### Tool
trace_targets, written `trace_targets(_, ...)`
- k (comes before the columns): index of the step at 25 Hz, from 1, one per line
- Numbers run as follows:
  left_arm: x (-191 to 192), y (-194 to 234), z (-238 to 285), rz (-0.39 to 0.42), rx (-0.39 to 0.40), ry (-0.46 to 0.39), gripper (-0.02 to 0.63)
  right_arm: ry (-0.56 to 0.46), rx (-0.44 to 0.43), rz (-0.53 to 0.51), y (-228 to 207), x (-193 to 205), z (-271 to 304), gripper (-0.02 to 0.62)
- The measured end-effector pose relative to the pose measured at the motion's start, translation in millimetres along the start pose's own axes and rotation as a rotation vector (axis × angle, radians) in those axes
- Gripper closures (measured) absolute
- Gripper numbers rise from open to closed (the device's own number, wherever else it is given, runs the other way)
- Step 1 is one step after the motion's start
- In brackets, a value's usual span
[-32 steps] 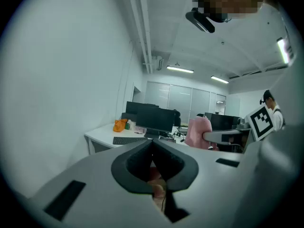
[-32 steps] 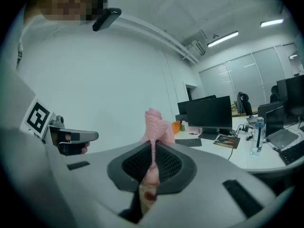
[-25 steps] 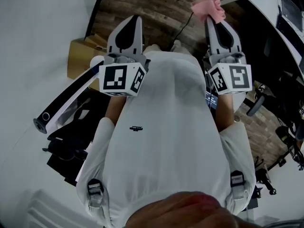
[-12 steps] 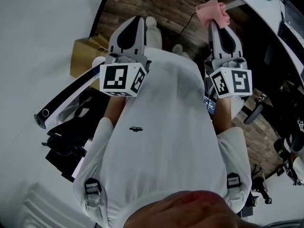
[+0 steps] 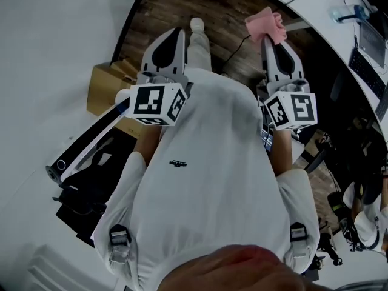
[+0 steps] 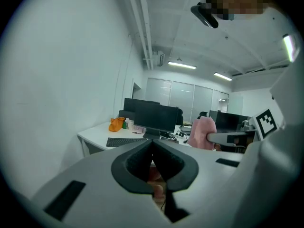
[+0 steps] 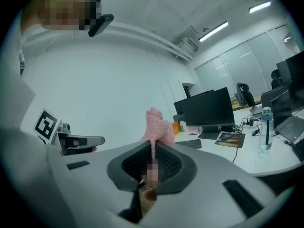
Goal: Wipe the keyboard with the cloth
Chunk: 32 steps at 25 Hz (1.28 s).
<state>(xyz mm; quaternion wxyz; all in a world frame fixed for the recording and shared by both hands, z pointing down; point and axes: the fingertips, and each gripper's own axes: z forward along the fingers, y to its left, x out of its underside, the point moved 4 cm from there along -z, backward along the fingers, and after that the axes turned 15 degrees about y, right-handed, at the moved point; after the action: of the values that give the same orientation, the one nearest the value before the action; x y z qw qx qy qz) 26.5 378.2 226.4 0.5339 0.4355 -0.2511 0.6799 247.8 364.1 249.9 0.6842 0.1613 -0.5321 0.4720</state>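
Both grippers are held up in front of the person's white shirt, above the floor. My right gripper (image 5: 271,40) is shut on a pink cloth (image 5: 267,23), which bunches up past its tips; the same cloth (image 7: 154,125) rises from the pinched jaws in the right gripper view. My left gripper (image 5: 171,34) is shut with nothing in it, its jaws meeting in the left gripper view (image 6: 152,143). A black keyboard (image 6: 124,141) lies on a white desk (image 6: 95,136) ahead, far from both grippers. It also shows small in the right gripper view (image 7: 190,144).
Black monitors (image 6: 156,118) stand behind the keyboard, with an orange object (image 6: 116,124) at the desk's far left. A water bottle (image 7: 265,129) stands on the desk. A cardboard box (image 5: 108,82) sits on the wood floor (image 5: 206,8) by the white wall (image 5: 54,35).
The head view has swung, bringing more of the curved desk in at the upper right. Both grippers keep their raised pose and the pink cloth stays in the right one.
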Motion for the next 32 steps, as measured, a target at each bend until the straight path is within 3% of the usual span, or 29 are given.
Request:
trace_targets(8,-53,69,77,-0.036,0.042,0.002,0.592,0.046,0.027,-0.025,-14,-56,97,0.569)
trace_targets(18,-149,168,190,-0.014,0.136,0.036,0.592,0.068,0.101,0.005,-34,-144,228,0.569)
trace_targets(22,-169,202,228,-0.014,0.161,0.041,0.592,0.071,0.091,0.031,-37,-166,278,0.569)
trace_targets(32,-199,282,287,-0.069,0.147,0.032,0.592,0.106,0.081,-0.018,-49,-208,385,0.569)
